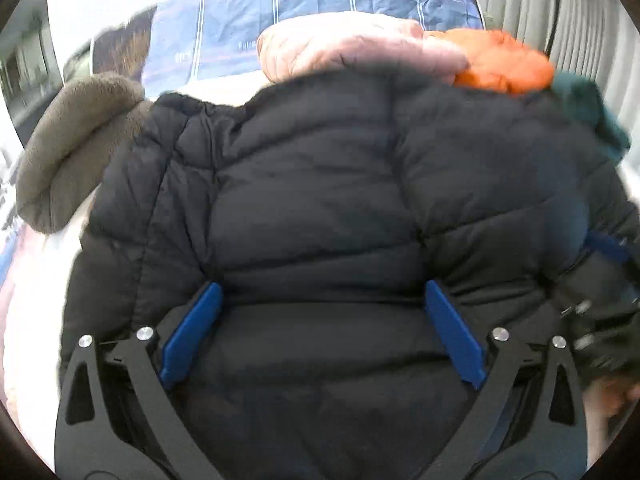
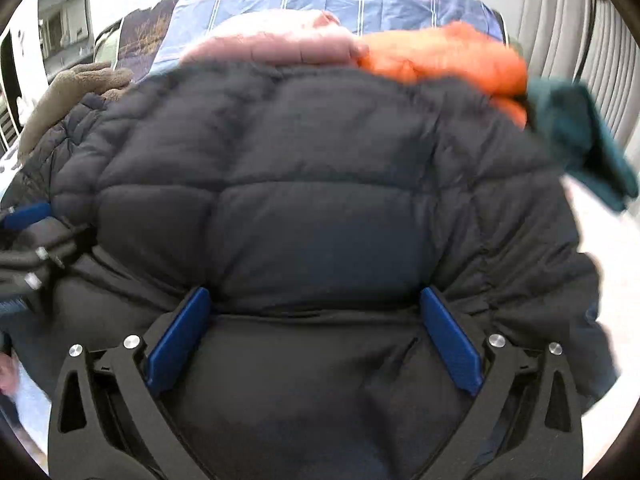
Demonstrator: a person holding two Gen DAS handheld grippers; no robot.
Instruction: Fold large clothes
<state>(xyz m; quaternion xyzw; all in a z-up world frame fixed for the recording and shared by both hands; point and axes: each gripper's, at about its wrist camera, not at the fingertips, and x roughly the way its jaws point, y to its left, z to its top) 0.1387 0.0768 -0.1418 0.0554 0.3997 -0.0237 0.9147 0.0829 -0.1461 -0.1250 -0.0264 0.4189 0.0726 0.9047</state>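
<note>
Filling the middle of both views, the black puffer jacket (image 1: 320, 200) lies on the bed (image 1: 280, 8), whose blue plaid cover shows at the top of the frame. Behind the jacket sit a pink jacket (image 1: 352, 48), an orange garment (image 1: 504, 60) and, upper left, a brown fleece (image 1: 76, 140). The left gripper (image 1: 322, 292) and right gripper (image 2: 316, 296) both stand spread wide over the black quilting, holding nothing.

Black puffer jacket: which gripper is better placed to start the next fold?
Probably neither: it looks like a two-gripper move. The left gripper and right gripper both sit open, side by side over the black puffer jacket, fingers straddling its near quilted panels.
</note>
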